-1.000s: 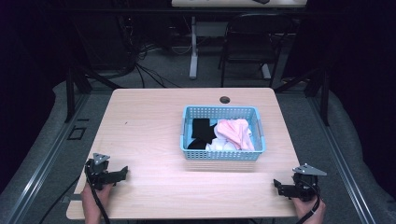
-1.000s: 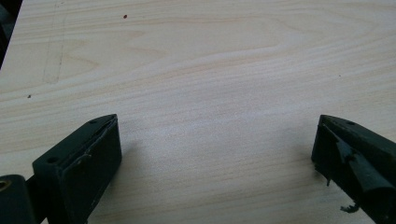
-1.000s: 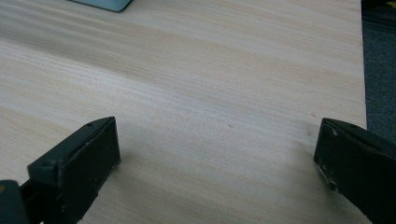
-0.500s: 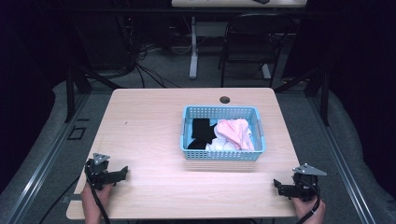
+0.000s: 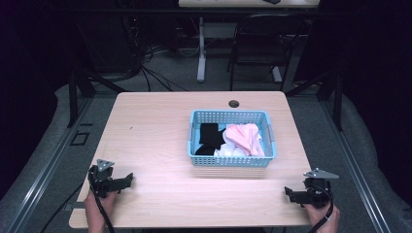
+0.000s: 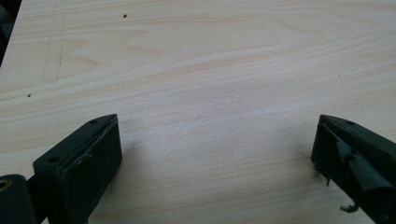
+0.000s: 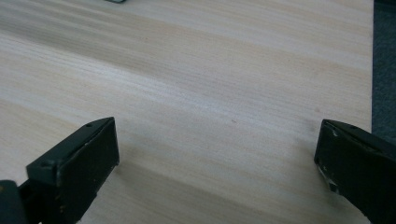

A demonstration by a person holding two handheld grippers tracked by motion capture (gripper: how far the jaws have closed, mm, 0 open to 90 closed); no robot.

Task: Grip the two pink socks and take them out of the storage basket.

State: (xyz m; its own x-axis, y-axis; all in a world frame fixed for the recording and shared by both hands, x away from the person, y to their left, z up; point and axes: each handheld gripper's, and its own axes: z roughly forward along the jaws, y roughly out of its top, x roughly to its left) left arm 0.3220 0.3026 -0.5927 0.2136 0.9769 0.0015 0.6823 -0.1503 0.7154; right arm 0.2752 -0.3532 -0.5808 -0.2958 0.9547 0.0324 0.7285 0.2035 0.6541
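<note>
From the high view, a light wooden bench [image 5: 160, 136] carries a blue perforated basket [image 5: 231, 161] right of its centre, toward the far half. Inside the basket lie a black cloth [image 5: 209, 138] at the left, a pink cloth [image 5: 245, 136] at the right, and a white cloth [image 5: 231, 151] along the near wall. A small round hole [image 5: 233, 104] sits in the benchtop just beyond the basket's far rim. The left gripper [image 5: 127, 178] rests at the near left corner of the bench, held in a hand [image 5: 97, 206], pointing right. The right gripper [image 5: 287, 193] rests at the near right corner, held in the other hand [image 5: 323, 216], pointing left. Both are well apart from the basket.

In the left gripper view, the left gripper [image 6: 217, 144] has its two black jaws spread wide, with bare wood grain between them and nothing held.

In the right gripper view, the right gripper [image 7: 217, 147] likewise has its jaws spread wide over bare wood, empty; the bench edge and dark floor [image 7: 384, 65] show at the right.
</note>
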